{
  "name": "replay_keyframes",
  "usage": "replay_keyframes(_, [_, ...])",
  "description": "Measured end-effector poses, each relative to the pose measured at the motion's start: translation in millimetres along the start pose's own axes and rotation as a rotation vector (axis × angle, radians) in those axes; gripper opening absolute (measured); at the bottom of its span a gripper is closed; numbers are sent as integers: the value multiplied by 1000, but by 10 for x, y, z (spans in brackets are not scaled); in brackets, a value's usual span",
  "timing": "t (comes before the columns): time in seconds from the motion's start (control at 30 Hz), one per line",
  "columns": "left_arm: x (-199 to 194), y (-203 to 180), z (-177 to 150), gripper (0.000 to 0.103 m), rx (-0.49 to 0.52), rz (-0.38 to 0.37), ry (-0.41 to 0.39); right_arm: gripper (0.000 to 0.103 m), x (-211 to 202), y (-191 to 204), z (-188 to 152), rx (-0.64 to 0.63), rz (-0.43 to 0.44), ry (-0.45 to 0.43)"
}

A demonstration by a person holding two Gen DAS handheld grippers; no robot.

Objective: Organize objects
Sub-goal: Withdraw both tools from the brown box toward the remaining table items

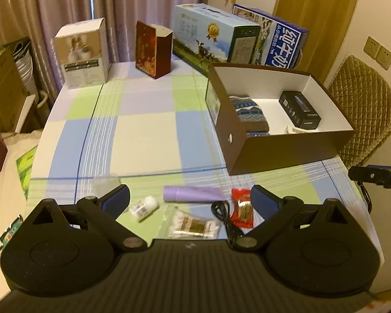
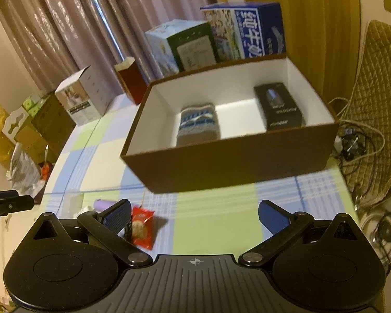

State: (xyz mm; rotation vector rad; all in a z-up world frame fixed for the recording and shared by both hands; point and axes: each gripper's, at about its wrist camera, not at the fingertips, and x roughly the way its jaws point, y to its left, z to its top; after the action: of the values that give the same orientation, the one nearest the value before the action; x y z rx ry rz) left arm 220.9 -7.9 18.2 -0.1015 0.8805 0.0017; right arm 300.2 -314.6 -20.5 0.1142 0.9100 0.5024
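An open brown box (image 1: 286,154) (image 2: 232,161) with a white inside stands on the checked tablecloth; in it lie folded grey-blue socks (image 1: 250,113) (image 2: 198,124) and a small black box (image 1: 299,109) (image 2: 279,107). My left gripper (image 1: 190,199) hangs open over loose items near the table's front: a small white bottle (image 1: 144,207), a purple tube (image 1: 193,194), a clear bag of cotton swabs (image 1: 193,225), a black cable (image 1: 225,219) and a red snack packet (image 1: 243,210) (image 2: 142,228). My right gripper (image 2: 195,215) is open in front of the brown box, the packet by its left finger.
At the back stand a white carton (image 1: 82,54), a dark red box (image 1: 153,49) and two milk cartons (image 1: 213,36) (image 1: 281,41). A quilted chair (image 1: 365,107) is right of the table. Cluttered boxes (image 1: 2,88) sit off the left edge.
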Motion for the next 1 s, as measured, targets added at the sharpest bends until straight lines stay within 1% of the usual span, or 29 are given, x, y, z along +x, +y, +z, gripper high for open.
replay_keyframes(0.23, [-10, 163, -209, 97, -19, -6, 36, 101, 129, 239, -154, -6, 17, 46])
replay_keyframes(0.57, [48, 359, -447, 97, -40, 20, 90, 101, 438, 583, -420, -38, 36, 125])
replay_keyframes(0.8, [137, 543, -562, 97, -59, 60, 111, 101, 659, 727, -579, -41, 21, 143])
replay_keyframes(1.0, [227, 693, -621, 97, -71, 87, 121, 101, 805, 792, -638, -42, 14, 142])
